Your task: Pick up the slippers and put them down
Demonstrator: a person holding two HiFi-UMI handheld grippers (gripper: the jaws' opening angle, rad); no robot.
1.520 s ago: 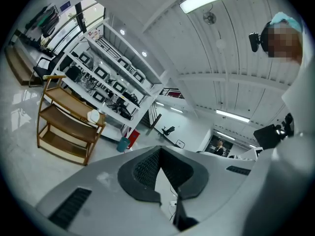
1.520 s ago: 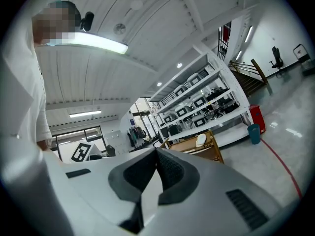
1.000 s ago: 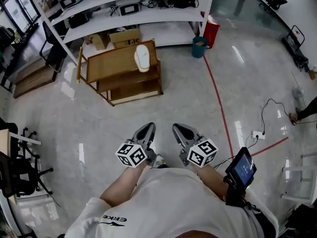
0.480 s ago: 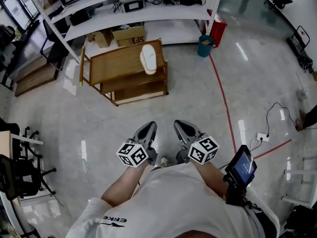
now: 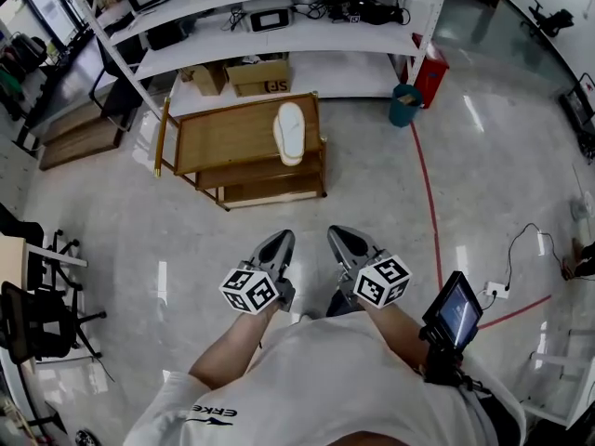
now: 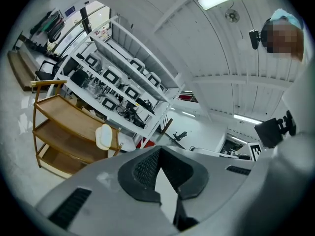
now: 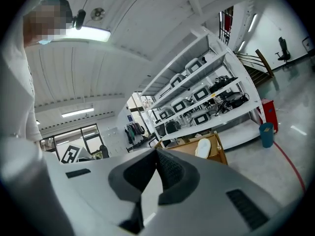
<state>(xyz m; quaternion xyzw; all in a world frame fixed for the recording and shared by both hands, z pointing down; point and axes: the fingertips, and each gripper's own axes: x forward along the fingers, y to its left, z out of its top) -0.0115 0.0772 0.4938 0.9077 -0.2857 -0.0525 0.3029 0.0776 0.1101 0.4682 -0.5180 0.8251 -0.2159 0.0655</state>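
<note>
I held the left tongs (image 5: 276,242) and right tongs (image 5: 337,239) pressed together, empty, aimed towards the wooden rack (image 5: 218,137). The slippers (image 5: 290,133) lay on its top shelf, well apart from both tongs, so a grasp was not yet possible.

Wooden rack (image 5: 237,137) of 3 tiers on pale glossy floor (image 5: 139,230), just in front of white shelving unit (image 5: 279,40); electronic devices (image 5: 270,17) and tangled cables along upper shelves; 2 cardboard boxes (image 5: 260,74) on lowest shelf, directly behind rack; teal bin (image 5: 404,105) on floor at right end of shelving, red container (image 5: 430,71) just beside it, against the upright; red floor line (image 5: 429,203) from bin area toward near right; white power strip (image 5: 497,291) with black cable, near the line; black chairs (image 5: 37,309) at left edge; low wooden platform (image 5: 79,137) at far left, well apart from rack.
</note>
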